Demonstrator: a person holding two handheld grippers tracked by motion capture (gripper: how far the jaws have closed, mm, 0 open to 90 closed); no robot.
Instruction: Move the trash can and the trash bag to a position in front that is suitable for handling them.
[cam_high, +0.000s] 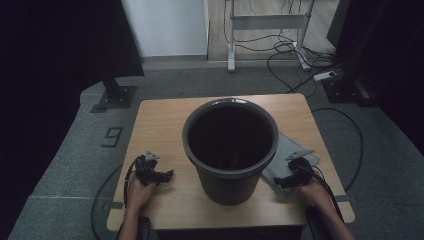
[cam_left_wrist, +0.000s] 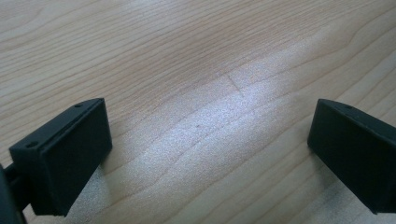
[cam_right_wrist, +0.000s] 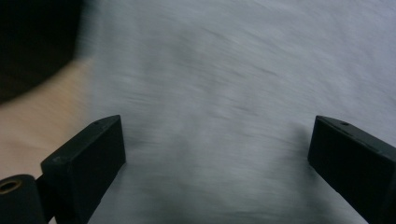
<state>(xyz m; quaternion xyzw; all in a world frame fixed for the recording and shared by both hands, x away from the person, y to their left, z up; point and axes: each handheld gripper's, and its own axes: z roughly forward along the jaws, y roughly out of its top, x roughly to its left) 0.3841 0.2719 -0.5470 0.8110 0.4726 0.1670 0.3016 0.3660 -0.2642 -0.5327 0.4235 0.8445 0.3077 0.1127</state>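
While the right claw (cam_high: 280, 182) gapes over the grey cloth (cam_high: 289, 150) at the bin's (cam_high: 230, 145) four o'clock, the fabric looks soft, light; pinch its near edge; left claw (cam_high: 167, 175) open, empty on the counter (cam_high: 155, 120).

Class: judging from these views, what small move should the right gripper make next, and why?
Probably lower the right gripper and close it on the grey cloth: its jaws stand open directly over the fabric, beside the dark bin, with nothing held.
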